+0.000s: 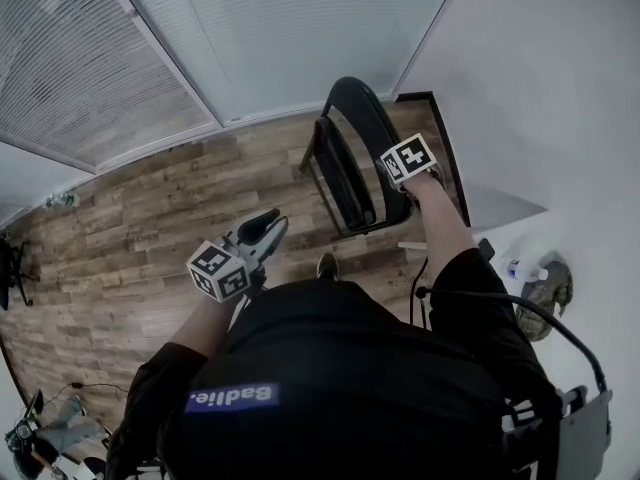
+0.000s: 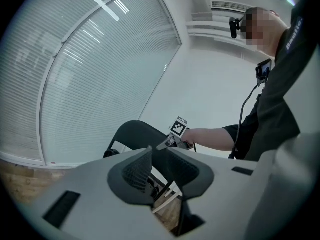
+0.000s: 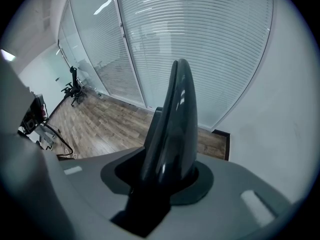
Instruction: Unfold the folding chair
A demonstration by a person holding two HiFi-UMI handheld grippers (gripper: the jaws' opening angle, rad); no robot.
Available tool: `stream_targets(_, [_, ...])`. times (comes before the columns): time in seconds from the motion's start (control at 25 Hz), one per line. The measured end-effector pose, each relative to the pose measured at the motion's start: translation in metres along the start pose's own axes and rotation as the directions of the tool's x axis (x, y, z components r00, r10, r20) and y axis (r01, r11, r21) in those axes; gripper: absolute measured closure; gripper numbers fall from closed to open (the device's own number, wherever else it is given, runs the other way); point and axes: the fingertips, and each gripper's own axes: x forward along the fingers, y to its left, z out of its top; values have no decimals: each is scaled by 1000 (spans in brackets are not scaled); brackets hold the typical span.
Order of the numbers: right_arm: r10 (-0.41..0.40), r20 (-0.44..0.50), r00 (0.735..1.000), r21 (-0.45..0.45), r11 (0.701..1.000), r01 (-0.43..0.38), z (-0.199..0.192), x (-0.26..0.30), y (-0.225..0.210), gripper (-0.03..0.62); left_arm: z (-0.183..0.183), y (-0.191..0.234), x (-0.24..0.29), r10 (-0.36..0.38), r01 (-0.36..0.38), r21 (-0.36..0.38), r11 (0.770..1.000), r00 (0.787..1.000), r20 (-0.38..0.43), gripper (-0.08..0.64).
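Observation:
A black folding chair (image 1: 365,128) stands on the wood floor beside the white wall, its seat (image 1: 345,183) still tilted up against the frame. My right gripper (image 1: 393,173) points steeply down and is shut on the top edge of the backrest (image 3: 177,119), which fills the space between its jaws (image 3: 167,176). My left gripper (image 1: 272,223) hovers in front of my body, to the left of the chair and apart from it. Its jaws (image 2: 159,156) stand slightly open with nothing between them. The chair (image 2: 135,134) and my right gripper (image 2: 172,140) show beyond them.
A glass partition with blinds (image 1: 250,38) runs along the far side. The white wall (image 1: 540,88) closes the right. A bottle (image 1: 520,268) and a bag (image 1: 548,290) lie on the floor at the right. Equipment and cables (image 1: 50,428) sit at the lower left.

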Motion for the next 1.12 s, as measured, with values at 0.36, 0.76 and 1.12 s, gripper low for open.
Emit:
stream_targets(0.36, [6,-2,1000,-5,1000,-6,2,4,-8,454,-33,22,75,-58,48,-116,992,994,-91,399])
stream_targets(0.76, [32,-3,999,-38,999,-32,3,3,0,453,-78,46,154,-92,47,-243,969,979,-181,305])
stream_targets(1.12, [39,-4,999,-45,998,-39,2,5,-1,451,-150,89,225,-55,-65,-428,902,963,-264,241])
